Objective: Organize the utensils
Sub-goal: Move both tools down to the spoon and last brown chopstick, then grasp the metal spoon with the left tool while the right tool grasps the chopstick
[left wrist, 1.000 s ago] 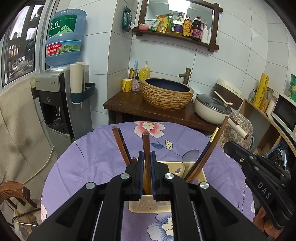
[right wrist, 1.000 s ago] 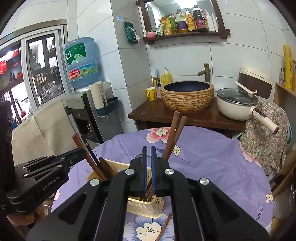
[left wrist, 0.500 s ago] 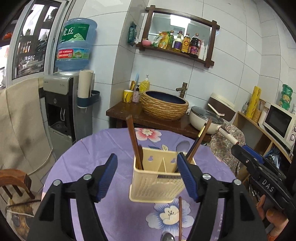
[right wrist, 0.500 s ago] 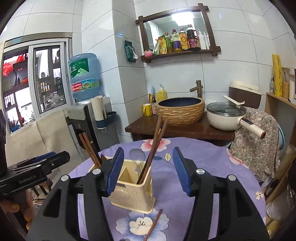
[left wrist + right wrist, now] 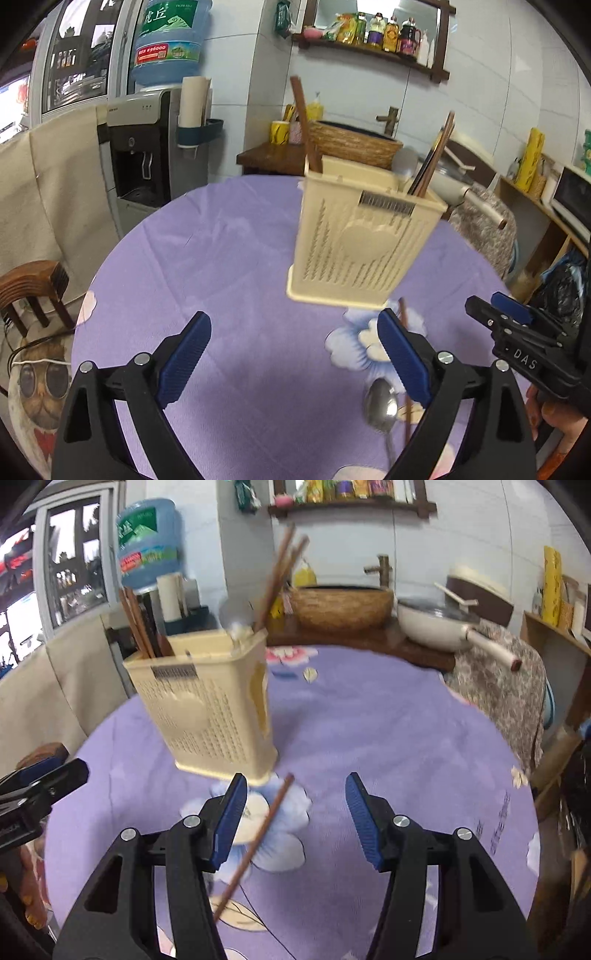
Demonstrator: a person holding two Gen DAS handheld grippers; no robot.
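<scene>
A cream plastic utensil holder [image 5: 362, 236] stands on the purple flowered tablecloth [image 5: 221, 266]; it also shows in the right wrist view [image 5: 210, 701]. Brown chopsticks [image 5: 304, 122] and a spoon stand in it. A loose chopstick [image 5: 258, 838] lies on the cloth in front of the holder, between the right gripper's fingers. A metal spoon [image 5: 382, 406] lies beside that chopstick near the left gripper's right finger. My left gripper [image 5: 293, 354] is open and empty, low over the cloth. My right gripper [image 5: 295, 816] is open and empty, over the loose chopstick.
A water dispenser [image 5: 147, 147] stands at the left. A wooden counter with a woven basin [image 5: 340, 602] and a pan [image 5: 439, 624] lies behind the table. A wooden chair [image 5: 33, 291] is at the left edge. Shelves with a microwave [image 5: 572, 195] are at the right.
Both grippers let go of chopsticks in the holder, opened wide, and pulled back and down toward the tablecloth. The holder now looks farther off and the loose chopstick and spoon have come into view.
</scene>
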